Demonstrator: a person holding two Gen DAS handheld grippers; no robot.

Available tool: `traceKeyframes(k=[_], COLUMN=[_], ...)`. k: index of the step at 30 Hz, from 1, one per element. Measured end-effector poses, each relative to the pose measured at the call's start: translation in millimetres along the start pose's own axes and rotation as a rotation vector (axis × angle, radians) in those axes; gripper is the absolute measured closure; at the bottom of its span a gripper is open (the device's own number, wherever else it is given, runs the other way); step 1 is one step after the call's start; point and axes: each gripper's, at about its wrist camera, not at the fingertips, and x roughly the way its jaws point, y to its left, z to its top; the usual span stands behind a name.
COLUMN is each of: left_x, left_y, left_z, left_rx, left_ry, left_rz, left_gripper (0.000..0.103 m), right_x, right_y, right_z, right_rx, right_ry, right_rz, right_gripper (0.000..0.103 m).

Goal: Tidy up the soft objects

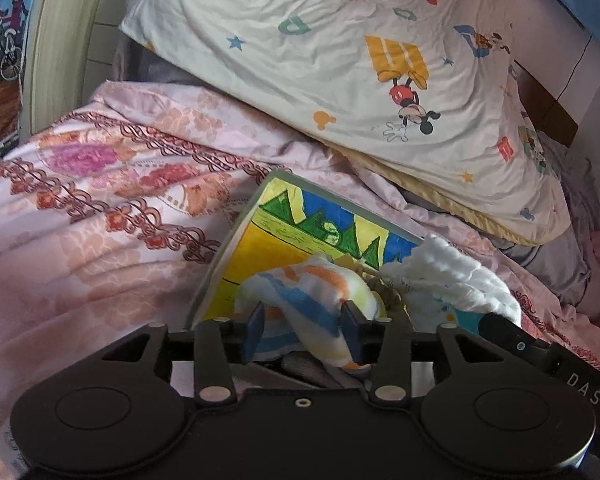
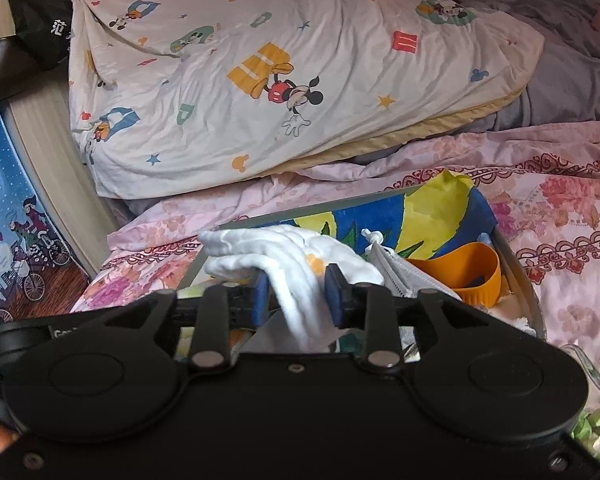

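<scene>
1. Left wrist view, lower centre: the left claw (image 1: 306, 330) is closed on a striped cloth (image 1: 312, 300), held over the colourful box (image 1: 260, 240) on the bed (image 1: 80, 220).
2. Right wrist view, centre: the right claw (image 2: 296, 296) pinches a white quilted cloth (image 2: 284, 248) above the same box.
3. Both grips catch only a fold, so limp fabric could slide out if jerked.
4. The claws work close together; the white cloth could snag the other claw.
5. The box tilts on soft bedding, so pressing down may tip it and spill the orange band (image 2: 472, 276).
</scene>
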Motion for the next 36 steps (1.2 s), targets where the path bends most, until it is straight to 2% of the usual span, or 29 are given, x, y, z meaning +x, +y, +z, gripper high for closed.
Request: traceKeyframes(k=[3,6,10,14,16,18,23,25,30,36], left_x=[-10.9,-22.4,-38.0,-55.1,-64.8,-74.8,-103.4,-114.1,-140.4,-170.7], left_y=[0.9,1.0,-0.6,-3.6,-5.9,-8.2,-14.1,-15.9,-19.2,-16.3], left_z=[1.1,2.8,3.9,2.9,2.0,1.3,1.9,1.7,-2.1,-9.2], left_rx=[0.013,0.034,0.061,0.087,0.102,0.118,0.146,0.155,0.183,0.189], left_ry=[-0.018,-0.031,-0.05,-0.074,-0.088,-0.11,-0.181,-0.209,-0.273,-0.331], left_rz=[0.006,0.009,0.011,0.014,0.015,0.018,0.021,0.024,0.036,0.046], left_gripper=[0.047,0.042,0.037,0.03,0.027,0.022,0.014,0.011,0.004,0.001], right_x=[-6.6,-13.6,-25.8,-42.7,-52.4,-63.4,-93.7,-104.2,-130.7,-164.8], right_y=[3.0,4.9,7.1,7.2,6.4,6.3,12.6,17.2,27.2,39.9], right_z=[0.8,2.6,6.9,12.2,15.1,18.3,26.2,28.2,29.9,28.9], right_rx=[-0.012,-0.019,-0.018,-0.017,-0.016,-0.015,-0.045,-0.07,-0.112,-0.153], right_ry=[-0.006,-0.01,-0.023,-0.045,-0.058,-0.075,-0.123,-0.137,-0.16,-0.194], right_rz=[-0.003,-0.001,0.004,0.007,0.008,0.007,0.009,0.008,0.007,-0.021], right_gripper=[0.07,0.062,0.057,0.044,0.043,0.028,0.018,0.017,0.005,0.001])
